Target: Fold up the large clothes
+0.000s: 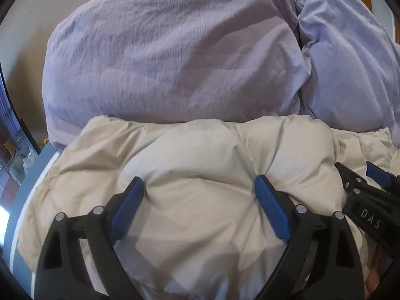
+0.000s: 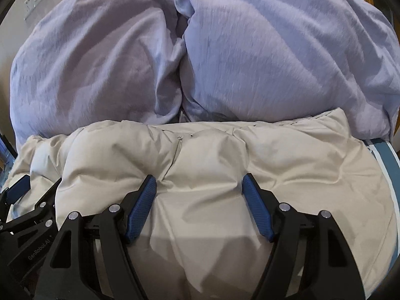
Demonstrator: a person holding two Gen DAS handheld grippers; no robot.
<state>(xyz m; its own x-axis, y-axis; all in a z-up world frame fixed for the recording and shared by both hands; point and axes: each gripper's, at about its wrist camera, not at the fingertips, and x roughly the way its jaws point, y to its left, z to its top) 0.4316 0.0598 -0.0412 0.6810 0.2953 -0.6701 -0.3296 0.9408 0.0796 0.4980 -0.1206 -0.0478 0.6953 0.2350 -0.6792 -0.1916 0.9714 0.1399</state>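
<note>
A puffy beige quilted garment (image 1: 200, 165) lies bunched on the bed, filling the lower half of both views (image 2: 225, 160). My left gripper (image 1: 200, 187) is open, its blue pads pressed into the padding on either side of a bulge. My right gripper (image 2: 198, 185) is open in the same way, its pads dug into the fabric. The right gripper also shows at the right edge of the left wrist view (image 1: 367, 190). The left gripper shows at the lower left of the right wrist view (image 2: 20, 195). The two grippers sit side by side on the garment.
Two lilac pillows (image 1: 162, 50) (image 2: 287, 50) lie just beyond the garment against a beige wall (image 1: 30, 20). A blue and white bed sheet edge (image 2: 386, 155) shows at the right, and also at the left in the left wrist view (image 1: 37, 170).
</note>
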